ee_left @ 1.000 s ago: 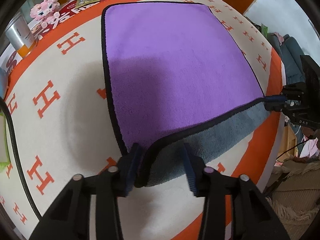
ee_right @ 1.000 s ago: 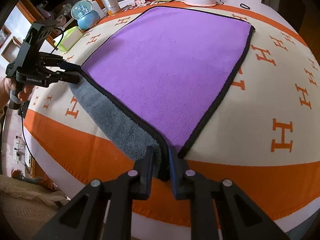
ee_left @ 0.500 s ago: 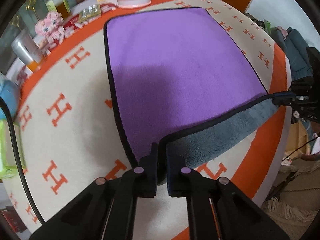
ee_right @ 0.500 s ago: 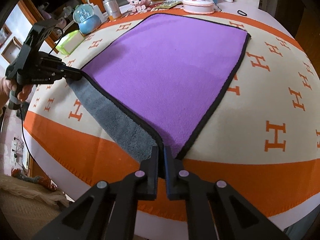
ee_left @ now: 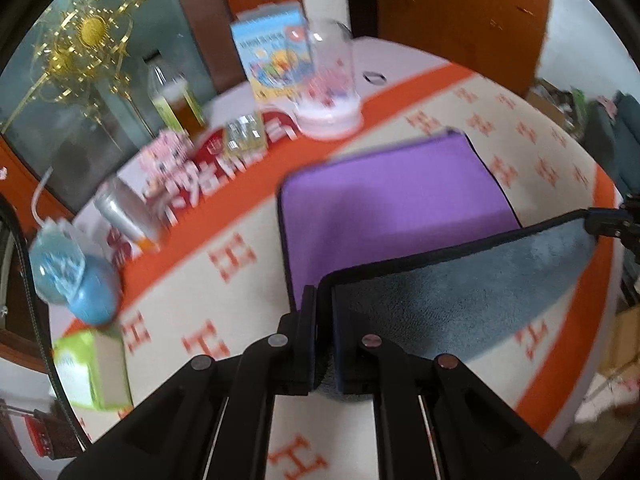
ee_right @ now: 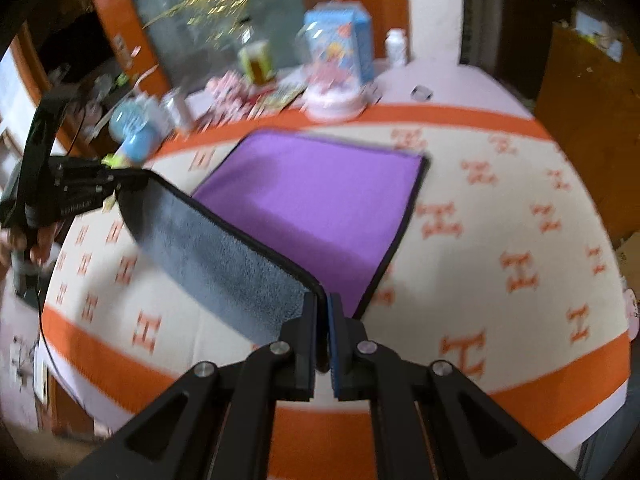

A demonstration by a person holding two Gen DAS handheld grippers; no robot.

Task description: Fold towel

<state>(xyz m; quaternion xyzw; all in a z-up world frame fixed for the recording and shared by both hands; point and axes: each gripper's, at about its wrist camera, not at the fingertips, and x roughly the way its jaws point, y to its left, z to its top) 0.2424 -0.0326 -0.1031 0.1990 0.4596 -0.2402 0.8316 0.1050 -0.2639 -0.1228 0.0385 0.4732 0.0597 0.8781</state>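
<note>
The towel lies purple face up on the orange-and-cream blanket, and its near hem is off the surface, stretched taut as a grey-backed flap between two pinched corners. From the left gripper that raised hem runs off toward 2 o'clock, ending at the right gripper; from the right gripper's own camera it runs toward 10 o'clock, up to the left gripper. So the long axis of the lifted edge goes straight from claw to claw, and the flat purple part sits ahead of both, toward 12 o'clock. Neither hand is nearer the far hem; they look about level, which I'd judge matters, since carrying the flap forward evenly is what would land hem on hem.

The left gripper's jaws are nearly together, with the black-piped corner clamped between them. The right gripper shows the same narrow pinch on its corner.

The cloth is plush, purple above and blue-grey beneath, bound in black piping all round. The flap hangs with a slight sag in the middle, no twist that I can see.

Beyond the far hem, at 12 o'clock, stand a pink-based glass dome, a blue carton and a drink bottle, all blurred. A blue snow globe sits at 9 o'clock in the left view, well clear of the towel
</note>
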